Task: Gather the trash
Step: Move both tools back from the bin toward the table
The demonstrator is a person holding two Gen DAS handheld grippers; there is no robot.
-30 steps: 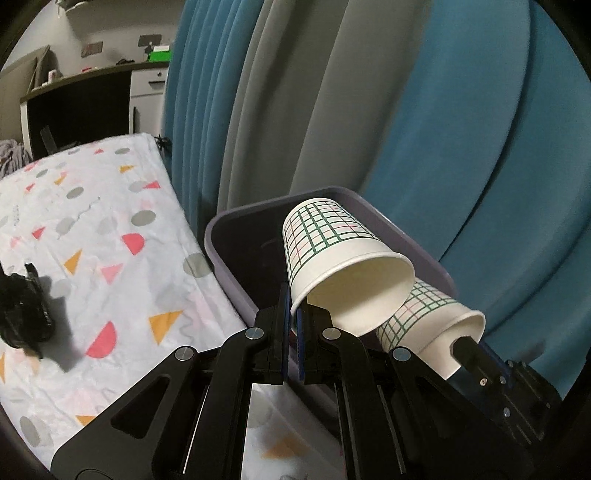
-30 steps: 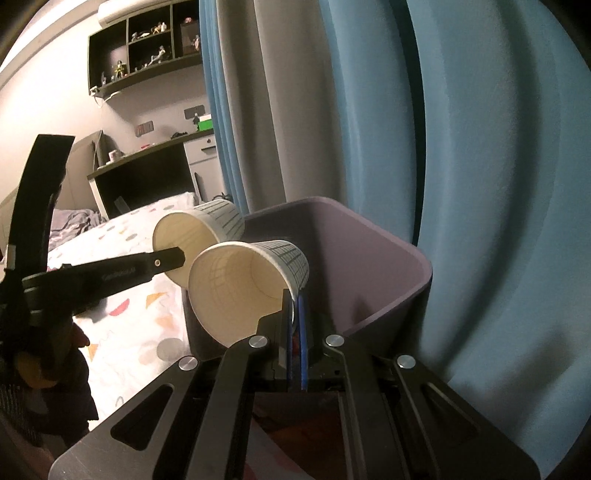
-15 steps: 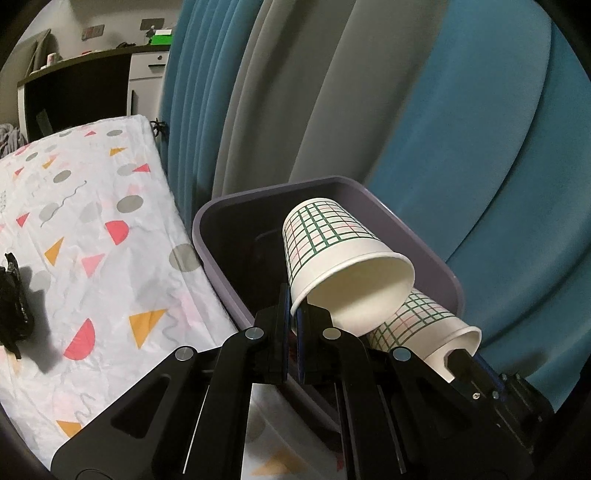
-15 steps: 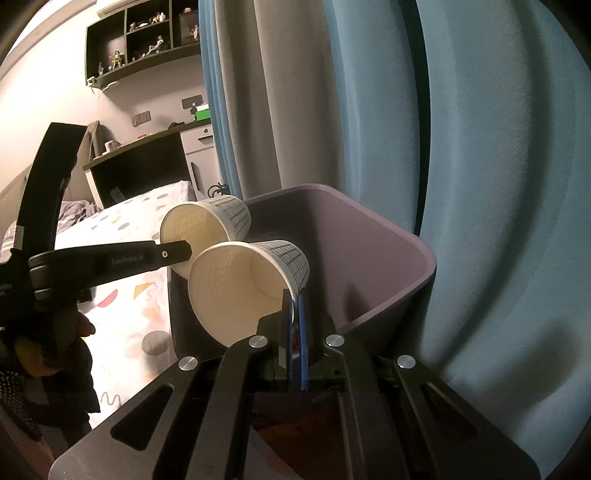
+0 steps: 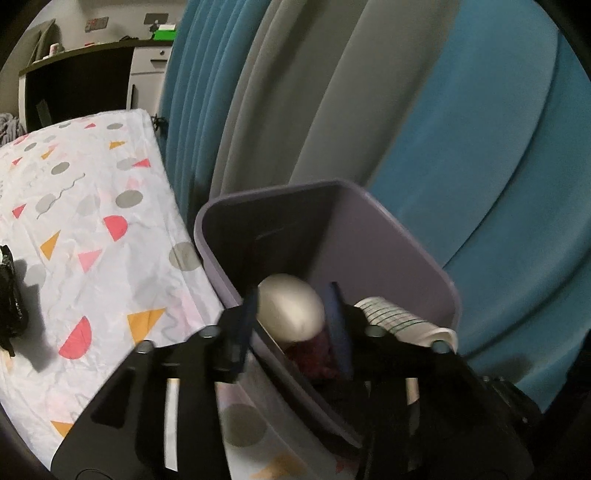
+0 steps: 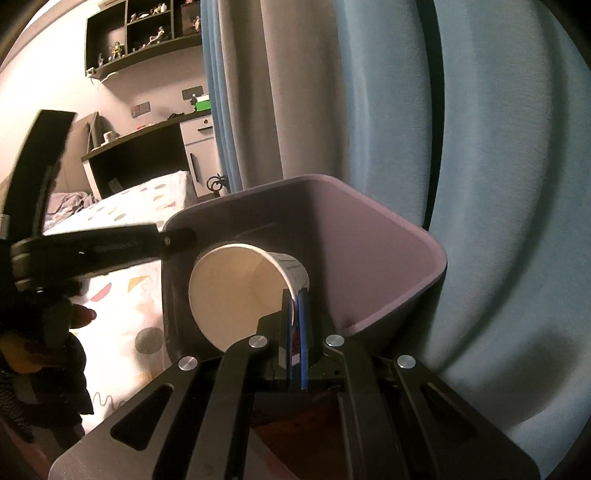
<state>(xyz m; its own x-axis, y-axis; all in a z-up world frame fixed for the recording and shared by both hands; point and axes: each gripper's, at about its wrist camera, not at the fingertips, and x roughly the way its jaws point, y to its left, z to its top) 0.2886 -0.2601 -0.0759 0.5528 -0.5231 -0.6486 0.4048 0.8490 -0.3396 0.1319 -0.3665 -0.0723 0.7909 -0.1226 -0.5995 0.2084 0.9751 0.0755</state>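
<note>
- The purple bin (image 5: 369,236) stands against the curtain (image 5: 461,129), beside the patterned bedsheet (image 5: 92,229).
- The left gripper (image 5: 291,314), clamped on a cup half a second ago, has sprung wide; its blurred cup (image 5: 288,308) now sits inside the bin.
- The right gripper (image 6: 295,306) still pinches the rim of the checked cup (image 6: 236,291) over the bin.

Falling cup (image 5: 290,308) motion-blurred (pattern unreadable), black wrapper (image 5: 9,295) cut off

Setting: home bedroom. Evidence: bed (image 5: 92,221) with patterned sheet, floor-length blue-and-grey curtains (image 6: 498,147), wall shelf (image 6: 147,26) holding figurines, dark desk (image 6: 140,158), purple waste bin (image 6: 369,236) beside bed.
</note>
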